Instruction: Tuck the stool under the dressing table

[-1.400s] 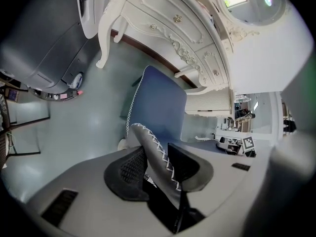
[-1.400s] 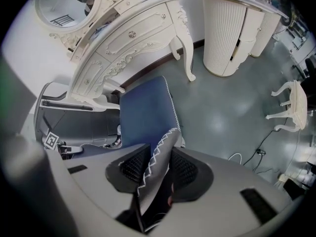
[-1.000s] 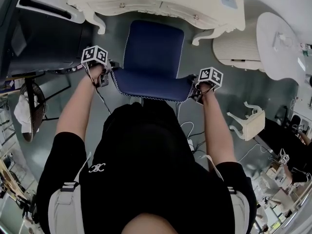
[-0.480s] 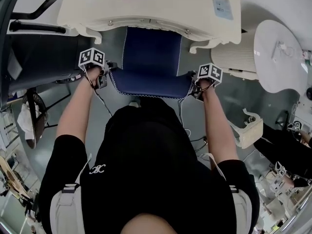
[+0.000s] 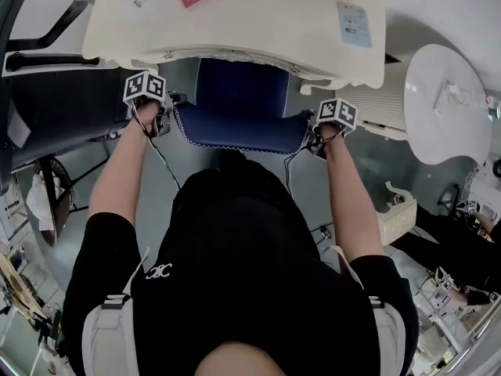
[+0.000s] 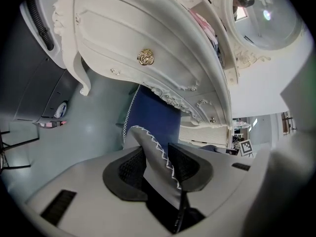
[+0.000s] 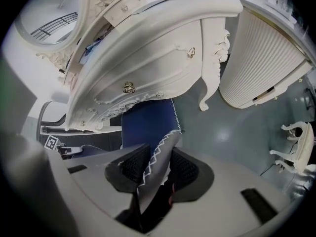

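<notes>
Left gripper (image 6: 158, 164): we have its jaws closed on the stool's (image 5: 243, 104) near left corner, with the white-stitched seam pinched between the pads

Right gripper (image 7: 158, 169): the jaws are clamped the same way on the near right corner, with the seat's edge standing up between the pads

Why both corners: a grip at each end of the near edge lets us steer the seat straight and keep it from swinging to one side

Stool: its far part lies under the table (image 5: 235, 22) and its near part juts out toward us, between the two carved front legs

Table: the curved drawer front hangs just above the seat, so we judge the stool has to travel level to pass beneath it

Progress: we judge it partly tucked, with some of the push left

Next: push forward evenly with both hands

Risk: both grippers sit near the table's front edge, so we may have to let go before the seat is fully under
</notes>
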